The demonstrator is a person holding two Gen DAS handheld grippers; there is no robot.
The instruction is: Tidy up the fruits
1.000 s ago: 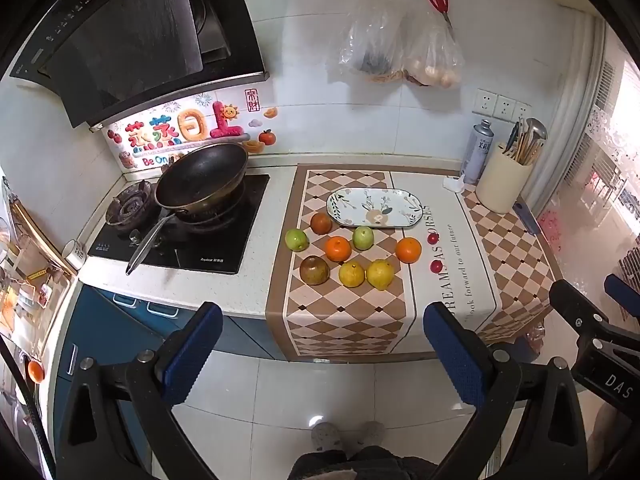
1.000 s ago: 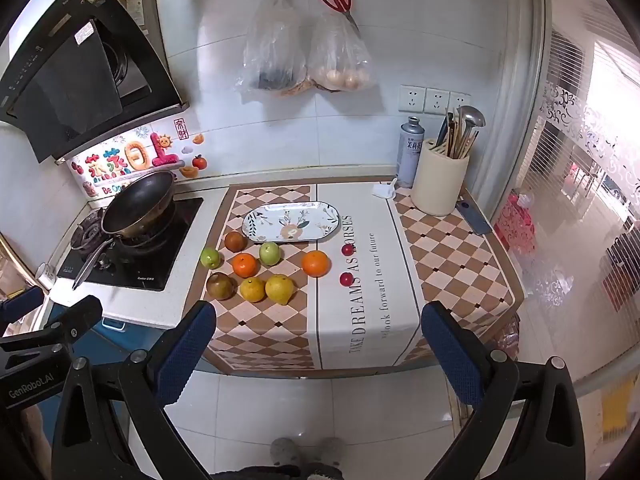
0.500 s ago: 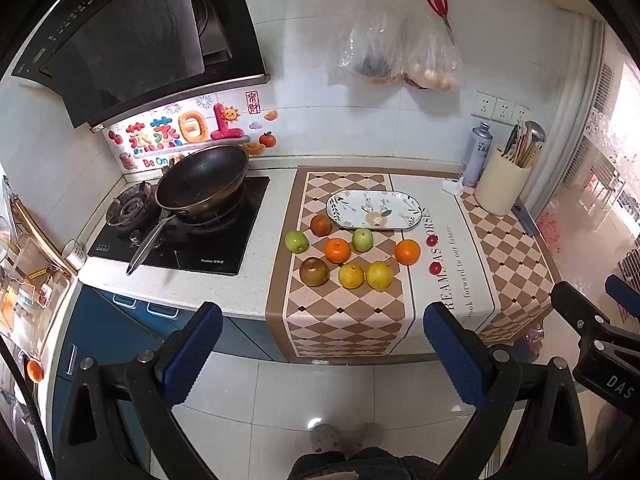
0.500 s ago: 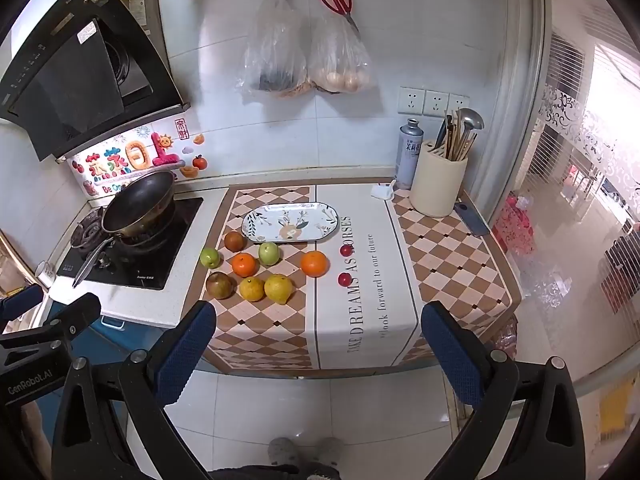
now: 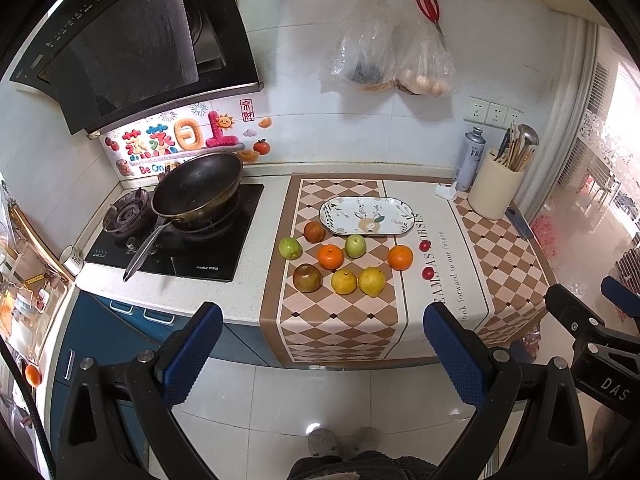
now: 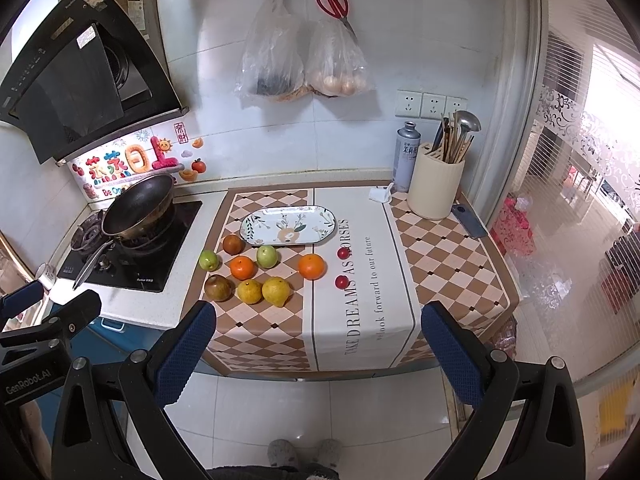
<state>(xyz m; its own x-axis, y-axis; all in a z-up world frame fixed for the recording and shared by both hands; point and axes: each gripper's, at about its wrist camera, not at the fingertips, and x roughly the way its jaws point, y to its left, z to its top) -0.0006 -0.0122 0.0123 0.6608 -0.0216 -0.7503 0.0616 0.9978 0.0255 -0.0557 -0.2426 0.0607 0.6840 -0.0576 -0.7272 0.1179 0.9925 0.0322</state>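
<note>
Both grippers gape wide and hold nothing: the left gripper [image 5: 322, 354] and right gripper [image 6: 318, 350]. They hang well short of the fruits [image 5: 344, 258] beside the plate [image 5: 366, 222].

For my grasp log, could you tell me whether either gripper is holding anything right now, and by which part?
Nothing is held. The left gripper and right gripper are both open and empty, short of the counter, with all the fruit on the cloth.

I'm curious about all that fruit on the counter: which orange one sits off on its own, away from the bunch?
The orange furthest right, at the edge of the cloth's white strip near the two small red fruits. The other orange sits within the cluster.
</note>
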